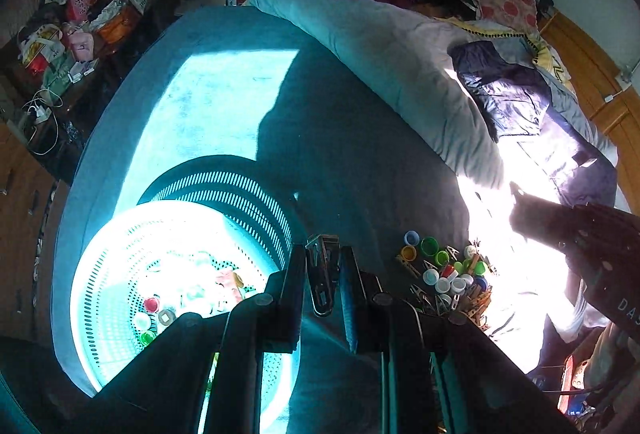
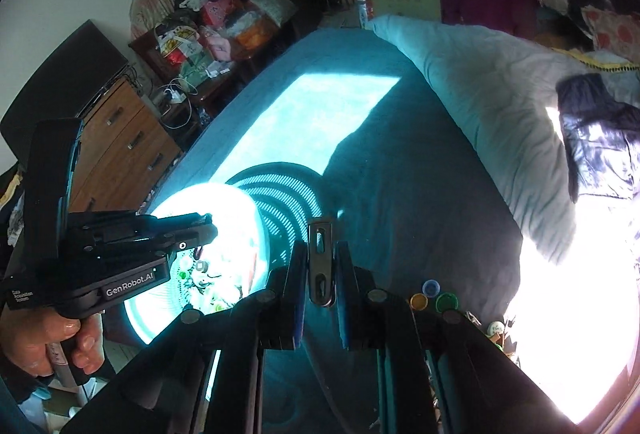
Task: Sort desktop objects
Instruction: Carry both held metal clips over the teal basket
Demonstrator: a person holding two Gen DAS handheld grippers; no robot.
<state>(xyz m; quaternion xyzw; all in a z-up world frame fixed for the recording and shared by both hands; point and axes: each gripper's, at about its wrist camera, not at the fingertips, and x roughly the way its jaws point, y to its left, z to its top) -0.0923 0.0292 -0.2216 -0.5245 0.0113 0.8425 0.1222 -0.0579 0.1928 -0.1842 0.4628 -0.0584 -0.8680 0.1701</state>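
My left gripper (image 1: 323,274) is shut on a dark metal clip (image 1: 322,276), held above the right rim of a round perforated basket (image 1: 120,258) that holds several bottle caps. My right gripper (image 2: 322,266) is shut on another dark metal clip (image 2: 321,262), held over the blue sheet right of the same basket (image 2: 244,202). A pile of coloured bottle caps and clothespins (image 1: 448,274) lies on the sheet to the right; it also shows in the right wrist view (image 2: 436,300). The left gripper's body (image 2: 120,258) shows at the left of the right wrist view, over the basket.
A second, dark perforated basket (image 1: 240,186) sits behind the bright one. A rolled pale quilt (image 1: 392,74) and a dark jacket (image 1: 512,90) lie along the right of the bed. A wooden dresser (image 2: 120,150) and cluttered bags stand at the left.
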